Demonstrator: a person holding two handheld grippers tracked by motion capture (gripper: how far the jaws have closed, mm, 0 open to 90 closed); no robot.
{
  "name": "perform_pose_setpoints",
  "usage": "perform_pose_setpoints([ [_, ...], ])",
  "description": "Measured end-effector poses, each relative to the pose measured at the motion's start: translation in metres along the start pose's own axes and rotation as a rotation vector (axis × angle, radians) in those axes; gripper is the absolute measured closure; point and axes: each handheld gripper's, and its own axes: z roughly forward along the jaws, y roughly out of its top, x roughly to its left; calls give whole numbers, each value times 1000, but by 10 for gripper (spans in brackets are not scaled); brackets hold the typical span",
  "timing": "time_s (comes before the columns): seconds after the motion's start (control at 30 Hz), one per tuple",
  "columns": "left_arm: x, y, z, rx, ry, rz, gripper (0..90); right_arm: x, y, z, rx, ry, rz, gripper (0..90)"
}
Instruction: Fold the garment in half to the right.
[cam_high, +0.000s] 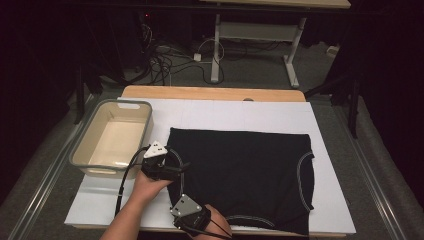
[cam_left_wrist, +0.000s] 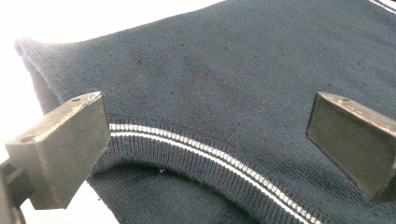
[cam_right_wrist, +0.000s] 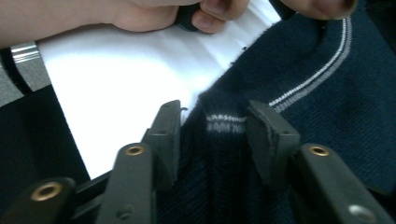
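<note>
Two hand-held grippers at the navy sweater (cam_high: 240, 175) flat on the tabletop (cam_high: 250, 112): right hand-held gripper (cam_right_wrist: 212, 128) closing around its striped hem, left hand-held gripper (cam_left_wrist: 205, 135) open above it; folding barely started, tub (cam_high: 112, 137) empty.

the garment (cam_high: 240, 175) lies spread on the table (cam_high: 260, 112), to the right of the left gripper (cam_high: 176, 170). the tub (cam_high: 112, 137) sits left of it. the right gripper (cam_high: 197, 220) is at the garment's near edge, perhaps pinching it.
</note>
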Motion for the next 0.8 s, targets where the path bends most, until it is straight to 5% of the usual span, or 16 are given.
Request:
perform_pose_setpoints([
  [0.1,0,0,0,0,-1,2,0,-3,0,0,2,-11,7,700],
  [0.3,1,0,0,-2,-3,-4,0,-13,1,-2,1,41,98,750],
  [0.47,3,0,0,-9,-6,-22,0,-21,5,-8,-23,90,127,754],
  [0.8,4,0,-1,-24,6,-37,0,-49,7,-30,-111,109,128,753],
])
